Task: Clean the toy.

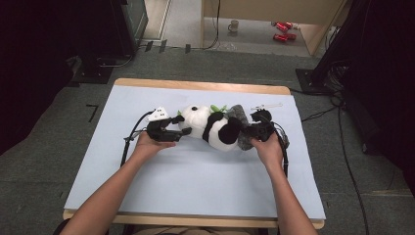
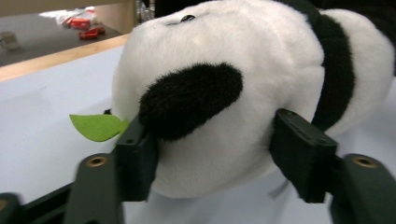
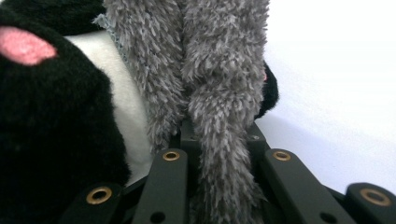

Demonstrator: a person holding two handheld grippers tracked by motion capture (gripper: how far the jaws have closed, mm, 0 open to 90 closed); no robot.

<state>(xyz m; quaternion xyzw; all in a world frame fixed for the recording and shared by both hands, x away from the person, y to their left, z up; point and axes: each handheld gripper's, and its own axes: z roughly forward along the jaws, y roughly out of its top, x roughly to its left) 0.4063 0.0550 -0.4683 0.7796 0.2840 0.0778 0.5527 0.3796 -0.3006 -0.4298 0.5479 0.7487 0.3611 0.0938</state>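
Observation:
A black-and-white panda plush [image 1: 210, 126] lies on its side on the pale blue table cover [image 1: 195, 171]. My left gripper [image 1: 183, 131] reaches it from the left. In the left gripper view its two pads [image 2: 135, 156] sit against either side of the white head [image 2: 224, 107], one just below a black ear, so the left gripper [image 2: 219, 156] is shut on the head. A green felt leaf [image 2: 98, 126] sticks out beside it. At the panda's other end my right gripper [image 1: 243, 139] is shut on a strip of grey fuzzy cloth [image 3: 224, 93], pinched between its jaws [image 3: 219, 140].
A small white tool [image 1: 266, 105] lies near the table's back right. The wooden table edge [image 1: 195, 84] runs along the back. Cables trail over the table from both grippers. On the floor beyond stand a mug [image 1: 234, 25] and red cans [image 1: 283, 30].

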